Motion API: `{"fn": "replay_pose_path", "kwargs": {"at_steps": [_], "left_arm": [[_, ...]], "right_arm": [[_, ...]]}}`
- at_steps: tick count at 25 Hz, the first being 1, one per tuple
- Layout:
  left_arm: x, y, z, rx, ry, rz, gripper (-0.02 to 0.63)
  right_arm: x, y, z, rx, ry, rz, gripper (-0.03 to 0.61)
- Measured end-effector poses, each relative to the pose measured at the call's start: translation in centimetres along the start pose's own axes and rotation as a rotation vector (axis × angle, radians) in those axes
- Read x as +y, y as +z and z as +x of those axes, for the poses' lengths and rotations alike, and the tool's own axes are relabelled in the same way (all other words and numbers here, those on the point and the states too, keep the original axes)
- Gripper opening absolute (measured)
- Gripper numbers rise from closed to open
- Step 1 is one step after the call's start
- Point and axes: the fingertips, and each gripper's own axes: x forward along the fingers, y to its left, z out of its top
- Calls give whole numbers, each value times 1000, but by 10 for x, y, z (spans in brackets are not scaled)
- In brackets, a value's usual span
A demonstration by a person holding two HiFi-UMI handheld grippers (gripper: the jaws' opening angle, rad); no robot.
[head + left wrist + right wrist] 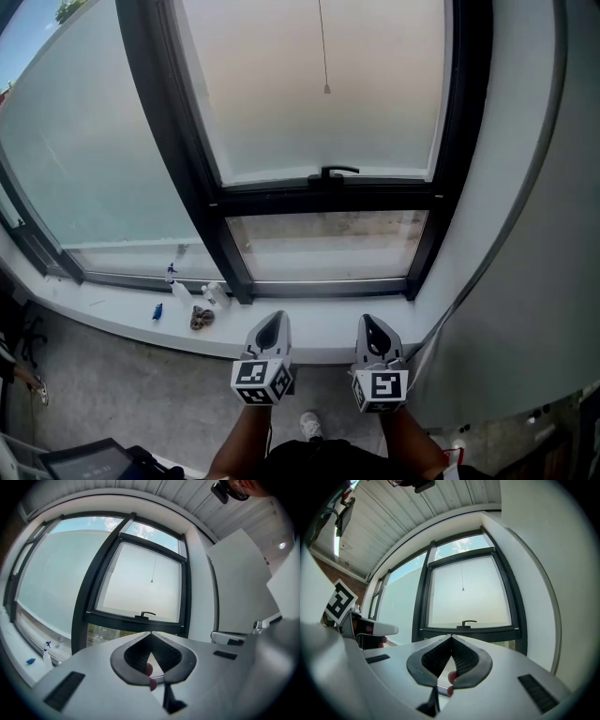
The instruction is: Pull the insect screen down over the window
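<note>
Hanging pale, insect screen (pixel 319 103) leaves lower pane (pixel 323 246) uncovered.

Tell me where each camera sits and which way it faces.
Head view: on the person's head, looking steeply down at the window sill and floor; both forearms, left tongs and right tongs show.
Left gripper view: on the left tongs, facing the window; its shut jaws show.
Right gripper view: on the right tongs, facing the window; shut jaws show.
Shared: all see the window handle.
</note>
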Motion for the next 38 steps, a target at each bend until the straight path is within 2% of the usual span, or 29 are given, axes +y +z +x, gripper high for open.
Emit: {"fn": "replay_pose_path", "kwargs": {"at_steps": [8, 14, 19, 24, 29, 35, 38], "left_arm": [[34, 21, 55, -12, -38, 42, 2], [55, 34, 84, -26, -78, 13, 2], [58, 38, 101, -23, -96, 53, 2], [62, 44, 121, -44, -94, 35, 2], [63, 40, 156, -19, -72, 55, 2], [61, 54, 205, -32, -44, 77, 2], [62, 59, 228, -43, -25, 87, 2]], "right_arm": [[1, 6, 63, -11, -30, -8, 2], [2, 5, 98, -16, -61, -13, 2], [4, 12, 120, -36, -68, -17, 2], [0, 4, 140, -11, -38, -24, 2], [-18, -8, 171, 4, -5, 8, 2], [-42, 0, 218, 9, 27, 29, 2], [-52, 4, 239, -23, 61, 21, 2]]}}
